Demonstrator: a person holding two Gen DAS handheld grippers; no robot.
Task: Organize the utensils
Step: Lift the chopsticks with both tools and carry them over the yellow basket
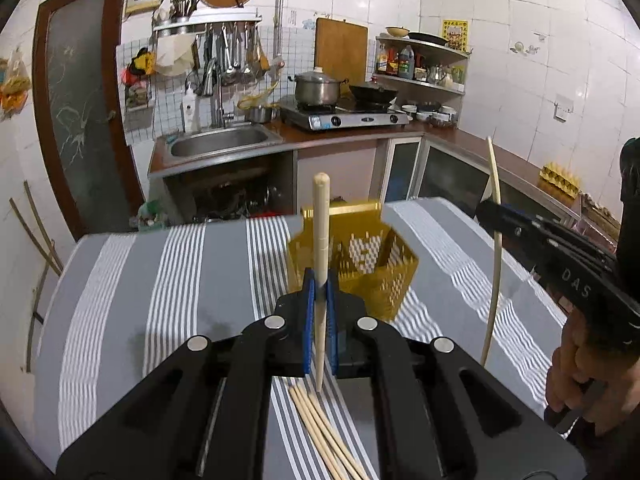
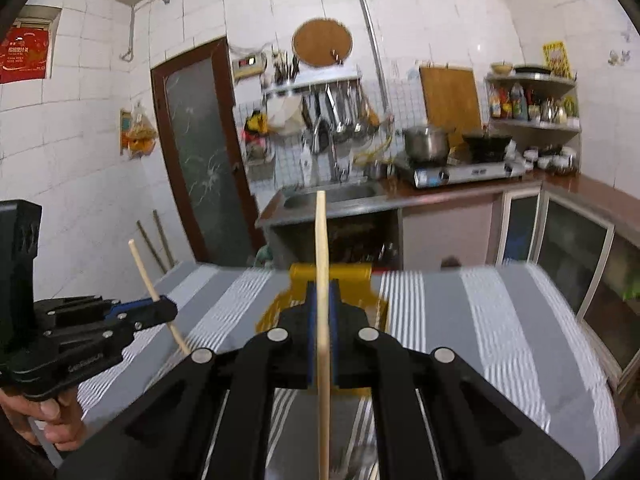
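Observation:
My left gripper (image 1: 319, 292) is shut on a pale wooden chopstick (image 1: 321, 232) that stands upright above the striped tablecloth. My right gripper (image 2: 322, 312) is shut on another upright chopstick (image 2: 322, 264); it shows at the right of the left wrist view (image 1: 496, 216) with its chopstick (image 1: 495, 264). The left gripper shows at the left of the right wrist view (image 2: 160, 308). A yellow perforated utensil basket (image 1: 372, 264) stands on the table just beyond both grippers, also in the right wrist view (image 2: 332, 276). Several loose chopsticks (image 1: 324, 436) lie on the cloth under my left gripper.
The table has a grey and white striped cloth (image 1: 180, 280). Behind it are a kitchen counter with a sink (image 1: 220, 142), a gas stove with a pot (image 1: 344, 114), hanging utensils and corner shelves. A dark door (image 1: 80, 100) is at the left.

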